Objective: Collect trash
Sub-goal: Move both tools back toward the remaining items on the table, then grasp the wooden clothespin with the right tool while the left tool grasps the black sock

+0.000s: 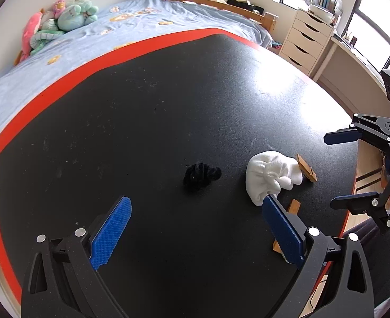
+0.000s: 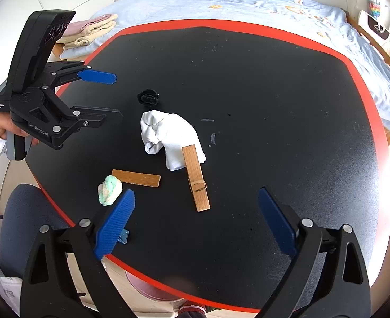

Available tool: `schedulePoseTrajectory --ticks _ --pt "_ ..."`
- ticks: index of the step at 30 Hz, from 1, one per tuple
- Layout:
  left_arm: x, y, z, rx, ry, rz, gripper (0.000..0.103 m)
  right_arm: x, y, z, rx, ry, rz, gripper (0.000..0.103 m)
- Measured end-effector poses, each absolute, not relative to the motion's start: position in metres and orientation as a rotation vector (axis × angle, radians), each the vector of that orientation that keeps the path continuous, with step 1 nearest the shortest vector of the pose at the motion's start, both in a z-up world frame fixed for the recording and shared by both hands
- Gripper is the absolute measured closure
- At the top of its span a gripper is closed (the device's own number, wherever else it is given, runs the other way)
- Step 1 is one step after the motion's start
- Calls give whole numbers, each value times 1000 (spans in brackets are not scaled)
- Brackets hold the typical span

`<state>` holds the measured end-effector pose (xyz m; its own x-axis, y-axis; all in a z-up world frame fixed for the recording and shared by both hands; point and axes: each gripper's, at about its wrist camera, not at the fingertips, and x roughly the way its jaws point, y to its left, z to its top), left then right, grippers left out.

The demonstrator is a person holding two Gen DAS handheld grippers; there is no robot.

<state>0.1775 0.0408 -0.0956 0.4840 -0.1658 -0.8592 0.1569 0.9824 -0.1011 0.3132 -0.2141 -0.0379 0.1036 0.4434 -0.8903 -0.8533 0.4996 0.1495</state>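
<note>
A crumpled white cloth (image 2: pixel 168 136) lies mid-table; it also shows in the left wrist view (image 1: pixel 271 177). A black fuzzy ball (image 2: pixel 148 97) sits beyond it, seen too in the left wrist view (image 1: pixel 201 175). A wooden clothespin (image 2: pixel 196 179) rests partly on the cloth. A flat wooden strip (image 2: pixel 136 177) and a pastel twisted marshmallow-like piece (image 2: pixel 109 190) lie near the table's edge. A small blue scrap (image 2: pixel 123 236) lies by my right gripper's left finger. My left gripper (image 1: pixel 196 232) is open above the table, also visible in the right wrist view (image 2: pixel 115 96). My right gripper (image 2: pixel 196 225) is open and empty, also visible in the left wrist view (image 1: pixel 328 169).
The black table (image 1: pixel 142 122) has a red rim. A bed with plush toys (image 1: pixel 60 18) lies behind it. A white drawer unit (image 1: pixel 306 39) stands at the back right. Folded towels (image 2: pixel 89 31) sit on the bed. A blue chair (image 2: pixel 25 212) stands at the table's near edge.
</note>
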Motion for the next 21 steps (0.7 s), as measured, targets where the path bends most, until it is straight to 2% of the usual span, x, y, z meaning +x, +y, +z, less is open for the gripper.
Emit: schedulePoseTrajectory --ticks 5,7,9,11,14,16,18,19,20,21 --pt "190 41 -103 -8 1049 -216 9 319 -209 -49 -469 1101 1008 31" --pt "193 39 -105 2 1053 -222 23 321 -208 -52 -466 1105 1011 36" --pt "195 38 -107 10 1056 -222 29 322 -207 -53 -468 1102 1010 43" --pt "195 37 -108 14 1053 -225 31 320 -207 -54 -469 1098 1016 54" --pt "196 34 -110 21 1051 -229 36 317 -205 -54 -483 1094 1021 61" --pt "196 33 -110 28 1051 -223 45 316 -202 -55 -487 1091 1022 65" --pt "197 33 -110 29 1049 -215 51 316 -202 -55 -487 1089 1017 74" --pt "198 33 -109 27 1049 -211 60 316 -202 -55 -486 1090 1015 80" --pt "198 33 -109 26 1050 -207 64 317 -200 -55 -487 1091 1013 86" --pt "198 33 -109 28 1051 -204 74 317 -200 -55 -489 1091 1013 88"
